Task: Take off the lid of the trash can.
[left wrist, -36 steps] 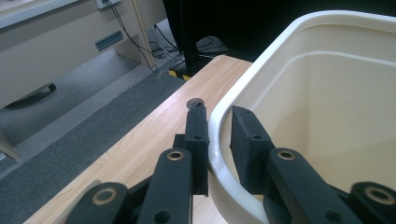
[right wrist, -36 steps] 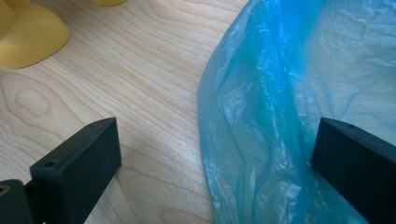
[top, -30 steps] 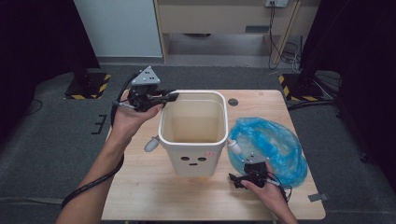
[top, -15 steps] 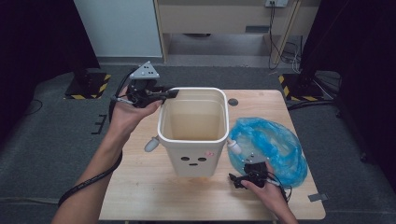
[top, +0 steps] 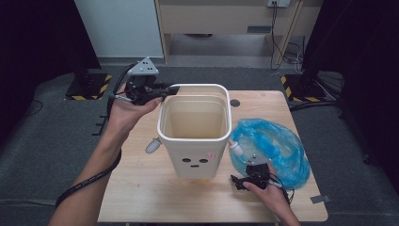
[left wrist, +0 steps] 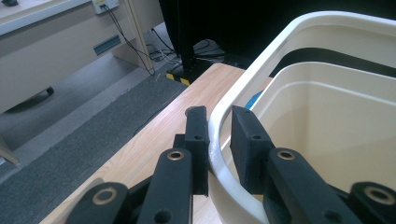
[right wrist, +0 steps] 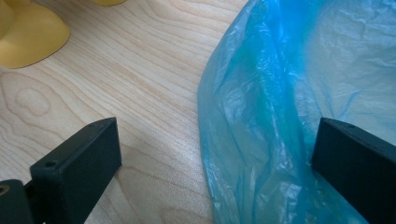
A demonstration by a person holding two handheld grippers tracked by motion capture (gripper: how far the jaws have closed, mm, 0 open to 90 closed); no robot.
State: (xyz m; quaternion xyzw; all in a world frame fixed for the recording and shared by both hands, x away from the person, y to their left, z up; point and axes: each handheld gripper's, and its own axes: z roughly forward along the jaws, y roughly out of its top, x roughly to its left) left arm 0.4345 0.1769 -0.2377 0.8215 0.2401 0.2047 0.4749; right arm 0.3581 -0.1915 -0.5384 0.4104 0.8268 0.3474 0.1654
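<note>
Blue crinkled plastic bag lies between the right gripper's wide-open jaws; left gripper pinches the cream plastic bin's rim at far left.

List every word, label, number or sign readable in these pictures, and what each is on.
No readable text anywhere.
White bin: a printed face of dots and a pink mark on its front, no letters.
Black-and-yellow hazard stripes on the floor bases: a warning pattern, no wording.

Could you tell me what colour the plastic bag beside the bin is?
The plastic bag is translucent blue; the right gripper view shows it best.
</note>
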